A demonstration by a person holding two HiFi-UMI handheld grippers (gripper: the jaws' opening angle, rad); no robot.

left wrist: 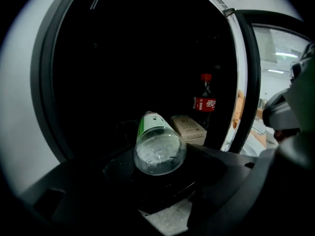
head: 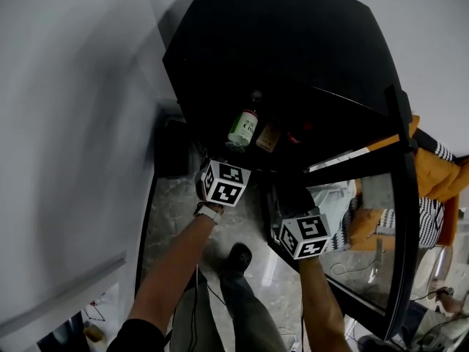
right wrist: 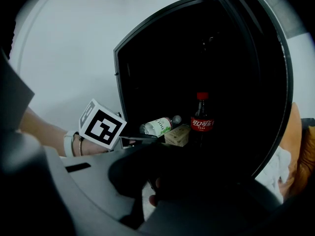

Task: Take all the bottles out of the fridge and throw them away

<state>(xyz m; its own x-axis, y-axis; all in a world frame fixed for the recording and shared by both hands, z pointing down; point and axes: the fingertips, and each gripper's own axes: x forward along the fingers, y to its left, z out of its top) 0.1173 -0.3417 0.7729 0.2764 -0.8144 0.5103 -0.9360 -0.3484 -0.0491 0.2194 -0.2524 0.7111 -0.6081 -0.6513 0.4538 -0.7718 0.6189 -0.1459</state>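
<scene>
The black fridge (head: pixel 293 42) stands with its door open. A clear bottle with a green label (head: pixel 243 127) lies on its side at the front of the fridge floor, base toward me, and my left gripper (head: pixel 233 151) is shut on it. In the left gripper view its round base (left wrist: pixel 160 152) sits between the dark jaws. Farther in stands a cola bottle with a red cap and label (left wrist: pixel 205 102) (right wrist: pixel 202 119). My right gripper (head: pixel 292 200) hangs shut and empty in front of the fridge, to the right of the left one.
A tan cardboard box (left wrist: pixel 189 128) lies between the two bottles. The glass fridge door (head: pixel 399 196) is swung out to the right. Below are a marble floor (head: pixel 172 196), the person's legs and a black shoe (head: pixel 238 257). A white wall (head: pixel 73 86) runs along the left.
</scene>
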